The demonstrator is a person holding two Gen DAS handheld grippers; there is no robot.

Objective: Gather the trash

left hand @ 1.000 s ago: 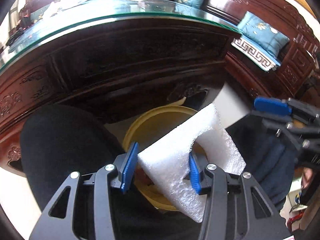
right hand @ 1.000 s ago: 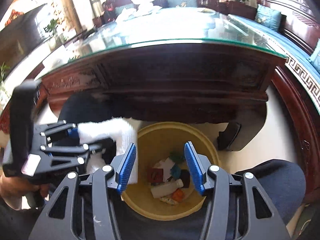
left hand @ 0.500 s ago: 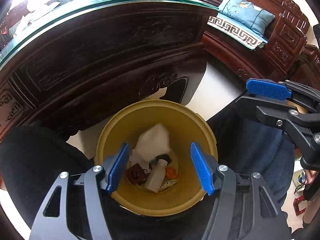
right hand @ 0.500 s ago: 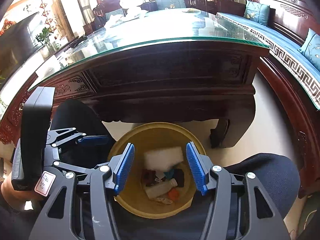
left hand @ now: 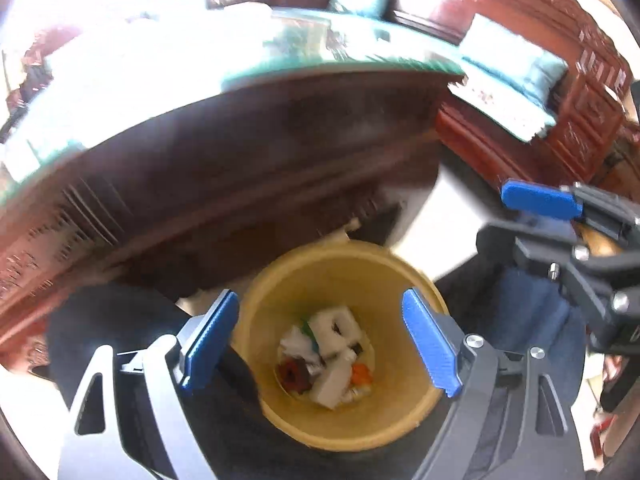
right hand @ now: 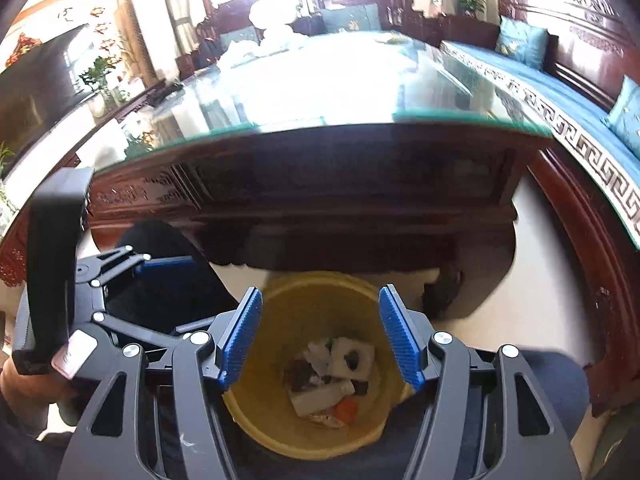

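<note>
Foam block (left hand: 334,330) gone from left gripper (left hand: 320,344) since a second ago; now inside yellow bin (left hand: 408,280) atop one white bottle (left hand: 332,384). Left jaws opening, wide, empty, above bin. Right gripper (right hand: 320,336) also opening, empty, above bin.

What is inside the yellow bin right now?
In the yellow bin: a white foam piece, a white bottle with an orange cap, dark scraps. Whatever lies beneath is covered.
</note>
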